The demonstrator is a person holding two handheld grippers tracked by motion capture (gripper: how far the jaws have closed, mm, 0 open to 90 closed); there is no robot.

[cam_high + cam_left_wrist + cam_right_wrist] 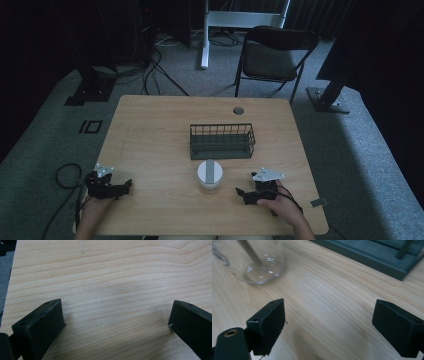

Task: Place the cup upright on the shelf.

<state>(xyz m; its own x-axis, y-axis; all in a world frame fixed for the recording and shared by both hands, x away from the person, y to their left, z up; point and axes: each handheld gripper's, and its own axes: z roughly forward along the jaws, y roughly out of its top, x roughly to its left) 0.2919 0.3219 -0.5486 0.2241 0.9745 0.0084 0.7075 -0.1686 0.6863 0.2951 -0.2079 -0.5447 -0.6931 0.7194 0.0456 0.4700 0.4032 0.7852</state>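
Note:
A dark wire basket (222, 141) stands in the middle of the wooden table (150, 130). Just in front of it is a clear round jar (210, 176) with a white top crossed by a grey strip. My left gripper (126, 186) rests near the table's front left, well apart from the jar, jaws pointing right. In the left gripper view it (116, 320) is open over bare wood. My right gripper (241, 193) lies right of the jar, pointing left. The right gripper view shows it (328, 322) open, with the jar's base (259, 265) ahead on the left and the basket's base (374, 255) on the right.
A round cable hole (238, 110) sits near the table's far edge. A black folding chair (275, 55) stands behind the table. Cables (67, 175) lie on the grey floor at the left, and dark stand bases (90, 92) flank the table.

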